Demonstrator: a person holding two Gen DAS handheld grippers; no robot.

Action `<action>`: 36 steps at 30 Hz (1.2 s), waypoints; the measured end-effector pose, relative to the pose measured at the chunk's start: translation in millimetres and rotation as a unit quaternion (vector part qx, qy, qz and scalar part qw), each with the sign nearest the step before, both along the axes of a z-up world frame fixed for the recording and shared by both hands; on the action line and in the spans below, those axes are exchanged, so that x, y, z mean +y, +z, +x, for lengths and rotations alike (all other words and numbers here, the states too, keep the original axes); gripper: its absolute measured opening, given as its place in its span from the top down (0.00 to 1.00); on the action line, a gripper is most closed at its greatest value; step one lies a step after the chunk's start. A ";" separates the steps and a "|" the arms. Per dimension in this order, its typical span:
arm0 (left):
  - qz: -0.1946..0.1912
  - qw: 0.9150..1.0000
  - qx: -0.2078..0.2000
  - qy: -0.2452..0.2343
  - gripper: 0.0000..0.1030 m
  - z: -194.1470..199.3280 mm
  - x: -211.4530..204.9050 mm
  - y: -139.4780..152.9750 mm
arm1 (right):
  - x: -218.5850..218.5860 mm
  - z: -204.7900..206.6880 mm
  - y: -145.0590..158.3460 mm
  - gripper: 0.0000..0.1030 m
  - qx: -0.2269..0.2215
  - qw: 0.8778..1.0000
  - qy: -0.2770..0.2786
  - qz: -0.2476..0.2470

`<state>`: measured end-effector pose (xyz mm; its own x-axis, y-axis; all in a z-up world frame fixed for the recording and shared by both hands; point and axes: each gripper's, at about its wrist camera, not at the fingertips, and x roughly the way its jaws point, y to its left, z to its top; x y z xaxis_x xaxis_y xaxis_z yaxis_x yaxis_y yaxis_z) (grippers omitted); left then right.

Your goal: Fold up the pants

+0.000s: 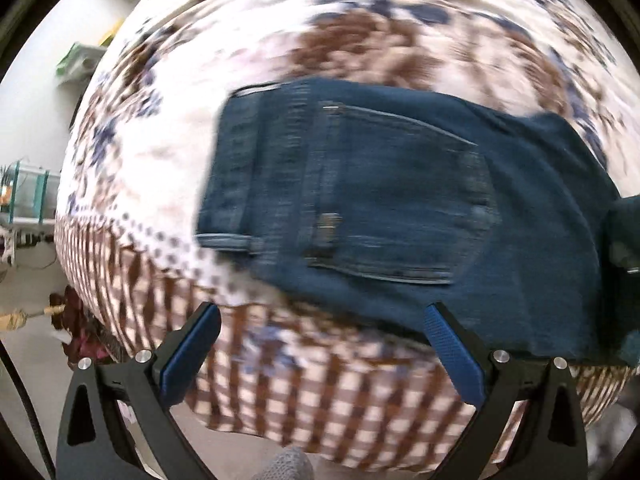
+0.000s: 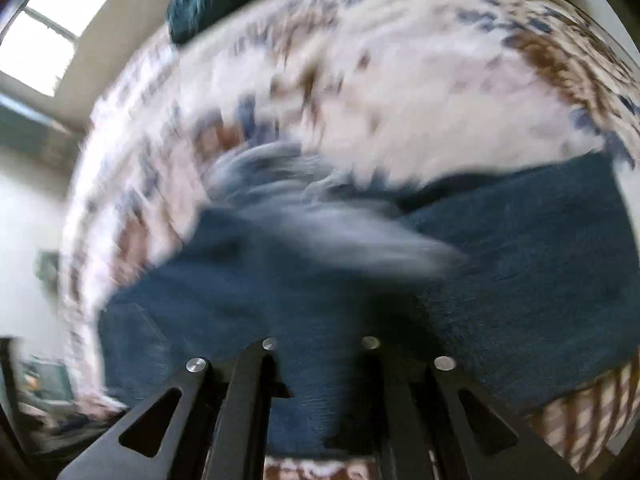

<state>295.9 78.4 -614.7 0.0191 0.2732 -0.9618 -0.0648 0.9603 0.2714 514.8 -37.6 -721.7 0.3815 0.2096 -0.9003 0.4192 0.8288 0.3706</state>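
Dark blue jeans (image 1: 400,200) lie on a bed with a brown, blue and white patterned cover (image 1: 280,60). In the left wrist view the waistband and a back pocket face me. My left gripper (image 1: 322,328) is open and empty, just short of the jeans' near edge, over the bed's edge. In the blurred right wrist view my right gripper (image 2: 320,344) is shut on the jeans (image 2: 520,260); denim bunches between the fingers and hides the tips. A lighter, blurred fold of denim (image 2: 320,220) lies in front.
The bed cover (image 2: 400,80) fills most of both views. A dark teal cushion (image 2: 200,0) lies at the bed's far end. A window (image 2: 40,48) is at upper left. Floor clutter and a shelf (image 1: 24,200) stand left of the bed.
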 end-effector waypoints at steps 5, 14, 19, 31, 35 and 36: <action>-0.033 0.999 -0.015 0.011 0.00 16.1 6.9 20.7 | 19.4 2.2 8.5 0.33 0.016 0.995 0.085 0.048; -0.167 0.986 -0.013 0.004 0.00 45.8 -73.3 14.6 | -108.5 -79.8 44.9 0.27 0.073 0.994 -0.027 0.072; -0.199 0.978 0.059 -0.020 0.10 57.3 -136.4 -43.3 | -190.9 -128.4 13.1 0.27 0.131 0.976 -0.161 0.065; -0.167 0.983 0.074 -0.028 0.86 8.1 -116.4 -62.1 | -220.6 -135.0 -52.9 0.28 0.188 0.954 -0.185 0.142; -0.233 0.971 0.039 0.023 0.68 16.4 -112.5 -30.0 | -216.0 -126.5 -49.6 0.38 0.189 0.957 -0.173 0.133; -0.246 0.968 0.033 0.025 0.52 19.6 -115.9 -26.5 | -216.3 -126.9 -48.2 0.43 0.188 0.960 -0.168 0.125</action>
<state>315.5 -37.5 -641.1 -0.0474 -0.2197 -0.9744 -0.1128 0.9704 -0.2133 387.9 -253.9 -769.9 0.1228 0.3586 -0.9254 0.7903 0.5287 0.3098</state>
